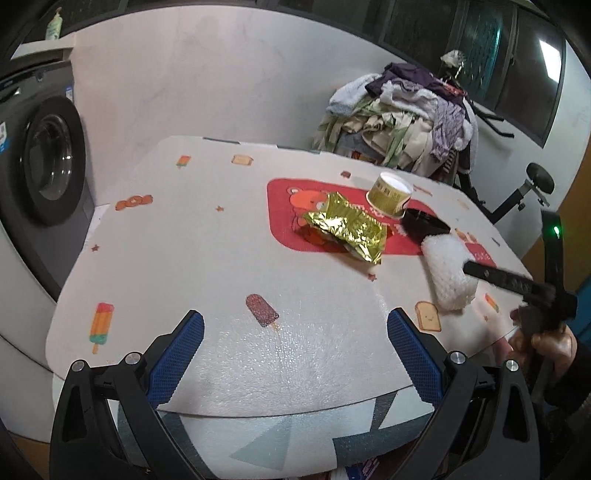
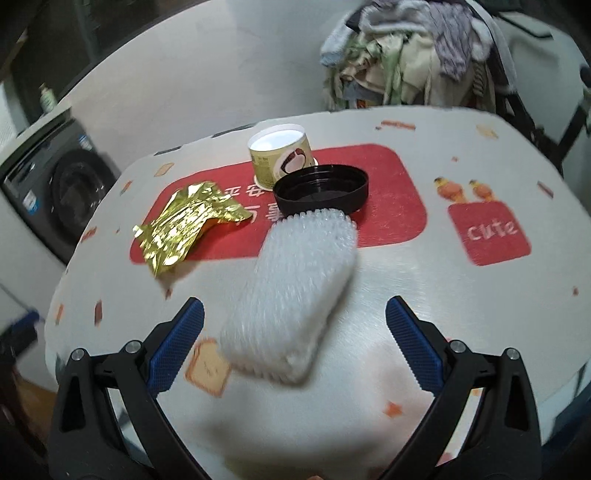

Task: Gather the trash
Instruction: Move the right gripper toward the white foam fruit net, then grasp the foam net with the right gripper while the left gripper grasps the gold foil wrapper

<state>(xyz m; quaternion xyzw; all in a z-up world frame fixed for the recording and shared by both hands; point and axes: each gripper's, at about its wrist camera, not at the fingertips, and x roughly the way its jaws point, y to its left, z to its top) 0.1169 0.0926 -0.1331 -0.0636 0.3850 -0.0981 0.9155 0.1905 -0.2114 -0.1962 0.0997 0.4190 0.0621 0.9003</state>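
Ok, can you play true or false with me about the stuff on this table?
1. The gold wrapper lies on the red patch. True.
2. The paper cup is tipped on its side. False: it stands upright.
3. The black lid sits right beside the cup. True.
4. The left gripper holds the white foam piece. False: its jaws are open and hold nothing.
5. The right gripper is open. True.

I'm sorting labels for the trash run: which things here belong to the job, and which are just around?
Job: gold foil wrapper, paper cup, black lid, white foam piece.
Around: washing machine, clothes pile, bottle.
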